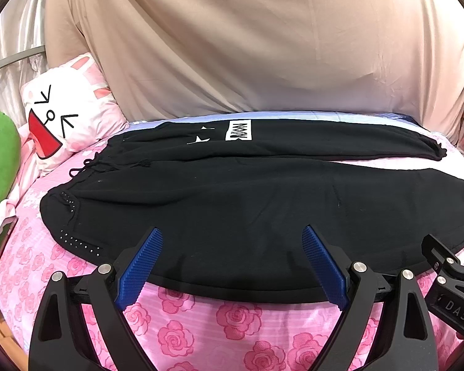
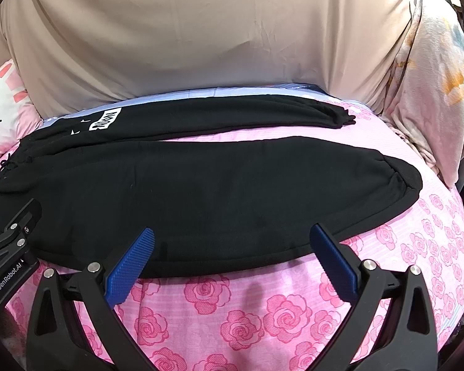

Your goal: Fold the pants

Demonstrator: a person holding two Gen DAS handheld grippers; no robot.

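Risk runs from the left gripper (image 1: 232,262) to the right gripper (image 2: 232,261), both spread wide and empty at the near hem of the black pants (image 1: 232,204) lying flat across the rose-print bedsheet (image 1: 219,334): a shallow pinch could snag sheet.

Bare rose sheet (image 2: 241,318) fronts the pants (image 2: 201,191); pillow (image 1: 68,114) crowds left

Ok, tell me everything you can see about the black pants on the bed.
The black pants lie flat on the pink rose-print bedsheet, legs spread apart in a V, waistband with a loose drawstring at the left. They look like soft knit joggers with gathered cuffs; the far leg carries a white printed label, and small pale dots line the hip. Neither gripper holds them.
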